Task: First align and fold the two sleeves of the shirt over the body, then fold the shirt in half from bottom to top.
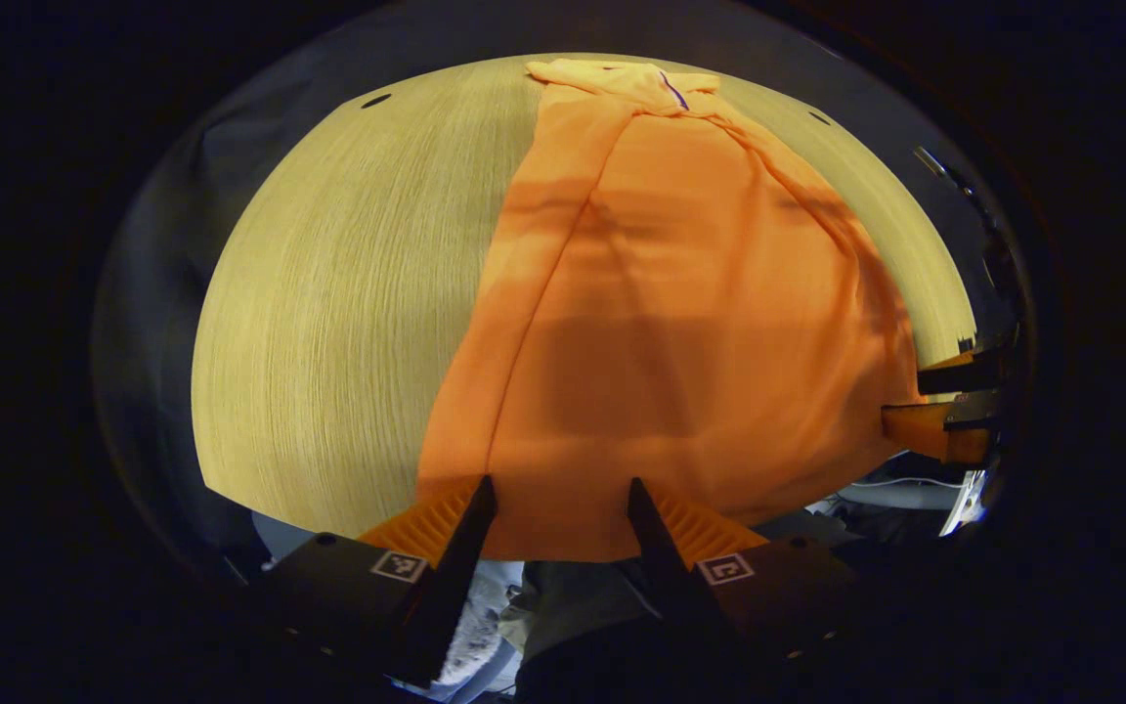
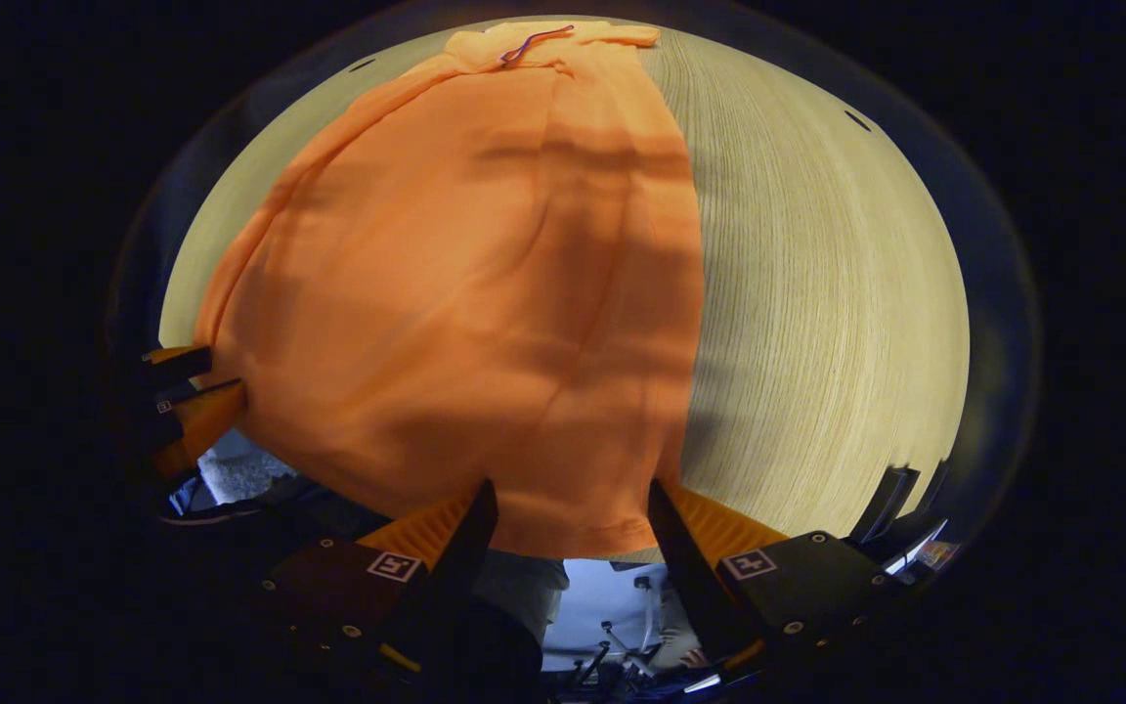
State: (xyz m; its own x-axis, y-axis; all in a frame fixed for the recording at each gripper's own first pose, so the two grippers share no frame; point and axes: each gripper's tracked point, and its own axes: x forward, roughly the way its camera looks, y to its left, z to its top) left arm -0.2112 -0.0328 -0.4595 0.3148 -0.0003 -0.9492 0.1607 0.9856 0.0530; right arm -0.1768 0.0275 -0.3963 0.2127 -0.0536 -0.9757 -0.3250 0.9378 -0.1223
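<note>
The table (image 1: pixel 328 323) is covered lengthwise by the orange shirt (image 1: pixel 680 342), sleeves already folded in, collar (image 1: pixel 666 88) far, hem near. Both hem corners should be pinched evenly, then carried toward the collar. The left gripper (image 1: pixel 563 508) and right gripper (image 2: pixel 568 513) are spread open at the hem.

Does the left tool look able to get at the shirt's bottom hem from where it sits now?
Probably yes. The left tool is open at the near edge of the table, and the hem of the shirt lies between its fingers with nothing in between.
</note>
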